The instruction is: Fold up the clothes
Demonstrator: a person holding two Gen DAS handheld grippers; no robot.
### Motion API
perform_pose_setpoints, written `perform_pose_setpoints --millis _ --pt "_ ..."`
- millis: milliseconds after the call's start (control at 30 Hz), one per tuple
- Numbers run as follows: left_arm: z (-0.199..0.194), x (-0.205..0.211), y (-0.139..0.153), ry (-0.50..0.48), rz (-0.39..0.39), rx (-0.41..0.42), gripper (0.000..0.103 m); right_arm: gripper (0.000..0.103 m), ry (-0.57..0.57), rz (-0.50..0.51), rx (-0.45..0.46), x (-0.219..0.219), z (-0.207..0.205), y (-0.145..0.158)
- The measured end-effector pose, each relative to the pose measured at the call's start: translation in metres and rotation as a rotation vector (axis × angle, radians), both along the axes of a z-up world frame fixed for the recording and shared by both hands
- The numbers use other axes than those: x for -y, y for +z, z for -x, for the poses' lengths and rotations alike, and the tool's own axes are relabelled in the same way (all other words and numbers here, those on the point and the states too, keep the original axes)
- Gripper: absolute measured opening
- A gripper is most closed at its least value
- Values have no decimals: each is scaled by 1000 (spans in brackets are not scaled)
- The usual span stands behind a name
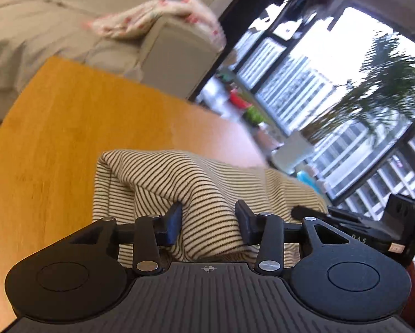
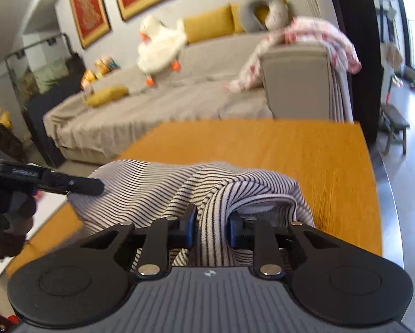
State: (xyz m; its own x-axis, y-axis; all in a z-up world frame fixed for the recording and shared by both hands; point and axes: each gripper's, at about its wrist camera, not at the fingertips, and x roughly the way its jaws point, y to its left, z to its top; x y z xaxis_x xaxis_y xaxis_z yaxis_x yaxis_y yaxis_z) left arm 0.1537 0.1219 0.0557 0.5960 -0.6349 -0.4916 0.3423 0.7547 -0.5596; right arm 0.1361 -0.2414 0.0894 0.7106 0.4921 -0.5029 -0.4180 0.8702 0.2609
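Both grippers bunched into one striped top on the table, fold barely started

Biggest thing first: one wooden table [image 2: 304,149], and on it, toward the near edge, one striped garment [image 2: 157,186], humped up and creased rather than flat. I'd say nothing's neatly folded yet, so pretty much the whole job is left: smoothing it out and the actual folds. Behind it there's one beige sofa [image 2: 157,102] with one pink-patterned blanket [image 2: 312,36] slung over its arm. Two grippers in total. The right gripper [image 2: 211,227] is clamped on a ridge of the striped cloth, pads pressing both sides. The left gripper [image 1: 208,222] has a hump of the same fabric between its jaws, which look only loosely closed around it, so a firm pinch isn't clear.
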Motion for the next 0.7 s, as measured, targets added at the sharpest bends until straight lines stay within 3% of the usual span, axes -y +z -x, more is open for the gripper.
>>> perform_pose_setpoints --millis 167,267,333,433,500,533,700 --pt "37 -4 -1 -43 -16 31 47 22 6 -60 -24 16 36 -2" --pt "43 -4 -30 -28 -109 -39 47 24 -26 -16 -90 12 40 -33" --pt "48 -5 -40 -19 -171 -33 49 30 -47 25 -92 8 41 -48" --pt "53 -1 -33 -11 -238 0 58 48 -63 35 -106 7 39 -52" --pt "56 2 -24 -12 -274 35 69 79 -72 42 -74 8 41 -43" --pt "58 3 -21 -14 -278 51 72 86 -77 47 -55 8 43 -38" --pt "68 11 -5 -57 -172 80 87 103 -97 20 34 11 47 -16"
